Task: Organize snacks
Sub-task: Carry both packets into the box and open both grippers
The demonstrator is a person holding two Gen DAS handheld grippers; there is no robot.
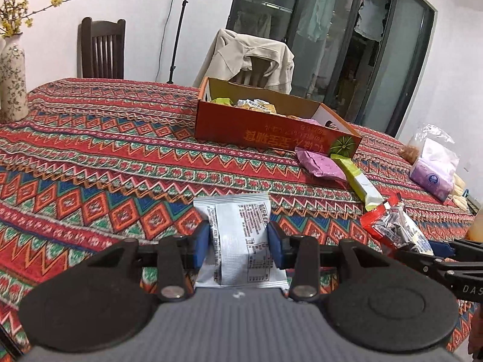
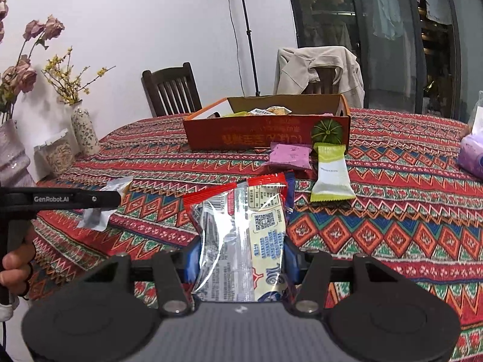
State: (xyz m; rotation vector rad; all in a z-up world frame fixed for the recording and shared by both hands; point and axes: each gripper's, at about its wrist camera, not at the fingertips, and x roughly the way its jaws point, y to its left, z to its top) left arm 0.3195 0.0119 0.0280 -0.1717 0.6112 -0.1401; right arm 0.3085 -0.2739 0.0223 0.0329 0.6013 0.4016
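My left gripper [image 1: 238, 242] is shut on a silver snack packet [image 1: 238, 229], its blue pads pressing both sides, above the patterned tablecloth [image 1: 105, 163]. My right gripper [image 2: 240, 259] is shut on a red-edged silver and cream snack packet [image 2: 241, 235]; that packet [image 1: 395, 226] also shows at the right of the left wrist view. Further back stands an orange cardboard box [image 1: 271, 123] [image 2: 265, 132] holding several snacks. In front of it lie a purple packet [image 1: 320, 164] [image 2: 289, 157] and a green and white packet [image 1: 360, 182] [image 2: 332, 175].
A purple tissue pack [image 1: 433, 175] in clear plastic sits at the table's right. Flowered vases [image 2: 84, 129] and a clear container [image 2: 57, 150] stand at the far left. Two chairs, one draped with a beige jacket [image 1: 250, 57], stand behind the table. A hand [image 2: 15, 265] holds the left gripper.
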